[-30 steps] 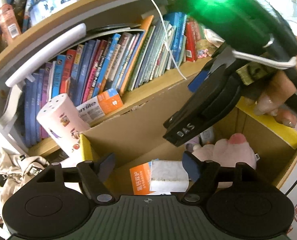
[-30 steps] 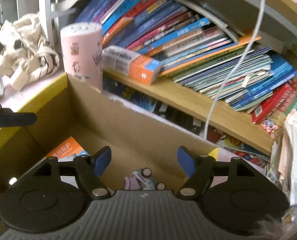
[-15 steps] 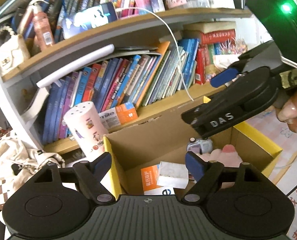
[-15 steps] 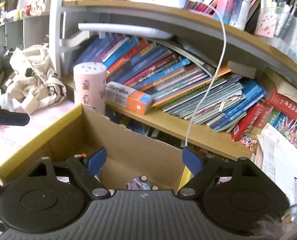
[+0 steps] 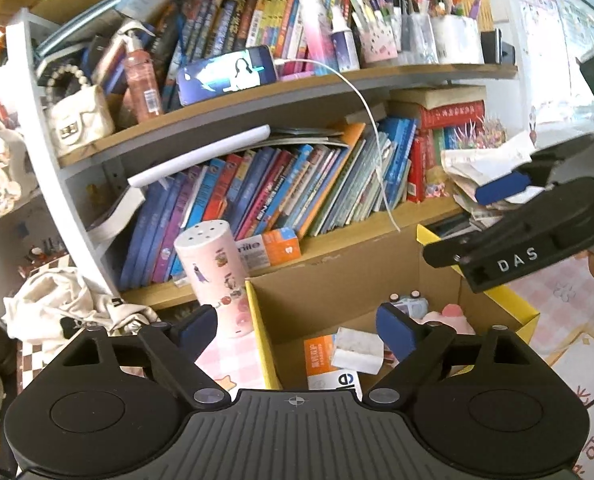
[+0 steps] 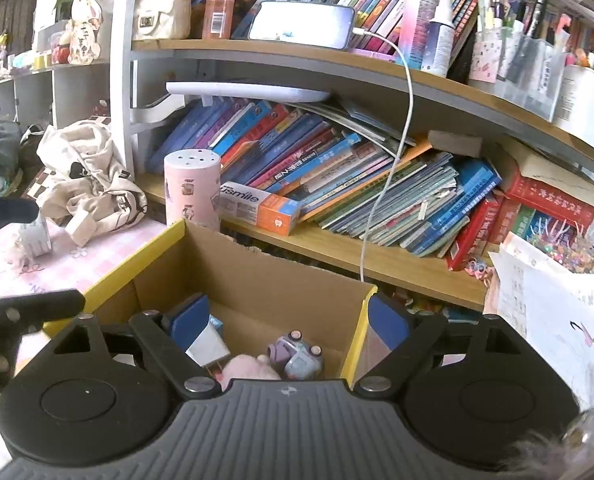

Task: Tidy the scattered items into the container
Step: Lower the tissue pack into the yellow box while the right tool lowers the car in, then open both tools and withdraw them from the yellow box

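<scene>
An open cardboard box (image 5: 337,284) with yellow flaps stands below the bookshelf. It holds an orange-and-white carton (image 5: 321,360), a white block (image 5: 357,346), a pink plush (image 5: 445,316) and a small toy car (image 5: 407,304). My left gripper (image 5: 297,328) is open and empty, above the box's near left corner. My right gripper (image 6: 289,320) is open and empty, above the box (image 6: 257,280); the toy car (image 6: 297,354), the plush (image 6: 245,366) and the white block (image 6: 207,344) lie below it. The right gripper also shows in the left wrist view (image 5: 517,240).
A pink cylinder (image 5: 215,276) stands by the box's left side. A toothpaste carton (image 6: 261,208) lies on the low shelf with leaning books (image 6: 337,176). A white cable (image 6: 389,160) hangs from a phone (image 6: 303,24). A crumpled bag (image 6: 89,176) lies left.
Both grippers have pulled up and back from the box, so more of the shelves shows. Both stay open and empty.
</scene>
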The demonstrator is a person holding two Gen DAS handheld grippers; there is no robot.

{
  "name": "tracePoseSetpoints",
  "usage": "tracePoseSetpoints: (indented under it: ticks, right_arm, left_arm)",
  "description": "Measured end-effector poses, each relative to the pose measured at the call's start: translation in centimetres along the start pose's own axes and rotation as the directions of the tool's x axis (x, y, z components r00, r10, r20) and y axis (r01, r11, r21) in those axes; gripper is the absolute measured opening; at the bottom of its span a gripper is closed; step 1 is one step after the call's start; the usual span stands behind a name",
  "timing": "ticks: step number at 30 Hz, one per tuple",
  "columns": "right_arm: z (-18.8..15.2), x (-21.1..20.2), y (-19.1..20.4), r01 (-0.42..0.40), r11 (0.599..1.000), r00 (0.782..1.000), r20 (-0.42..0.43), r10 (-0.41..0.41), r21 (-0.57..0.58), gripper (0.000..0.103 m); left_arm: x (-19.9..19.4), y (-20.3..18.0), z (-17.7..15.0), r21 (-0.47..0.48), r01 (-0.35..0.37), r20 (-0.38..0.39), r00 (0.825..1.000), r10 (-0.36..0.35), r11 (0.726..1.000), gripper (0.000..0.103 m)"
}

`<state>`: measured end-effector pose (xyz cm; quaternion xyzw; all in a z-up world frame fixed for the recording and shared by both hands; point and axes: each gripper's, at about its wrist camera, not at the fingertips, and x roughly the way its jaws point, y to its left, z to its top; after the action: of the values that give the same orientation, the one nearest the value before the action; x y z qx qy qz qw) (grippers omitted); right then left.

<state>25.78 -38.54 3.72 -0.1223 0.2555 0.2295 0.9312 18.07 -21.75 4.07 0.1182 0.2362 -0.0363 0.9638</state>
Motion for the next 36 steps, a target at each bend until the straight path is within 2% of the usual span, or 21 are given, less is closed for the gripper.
tracePoseSetpoints:
  ticks: [6, 14, 30, 36]
  right_arm:
    - [-1.0, -1.8, 0.2, 0.012, 1.000, 1.000, 0.008, -0.013, 0.022, 0.087]
    - [-3.0, -3.9, 1.2, 0.015, 1.000, 1.000, 0.011, -0.016, 0.027, 0.091]
    - [-7.3, -5.8, 2.6, 0.017, 0.992, 0.999, -0.050, -0.010, 0.124, 0.091]
    - [-9.4, -6.0, 3.3, 0.019, 0.986, 0.995, -0.098, -0.003, 0.164, 0.092]
  left_arm:
    - [-1.8, -0.2, -0.7, -0.021, 0.007, 0.010, 1.000, -0.006, 1.000, 0.090]
    - [-3.8, 0.2, -2.4, -0.131, -0.019, -0.006, 1.000, 0.019, 0.991, 0.090]
    - [-6.2, -0.2, -5.0, -0.192, -0.059, -0.024, 0.998, 0.056, 0.980, 0.091]
    - [-6.6, -0.4, -6.7, -0.232, -0.072, -0.066, 0.996, 0.058, 0.970, 0.091]
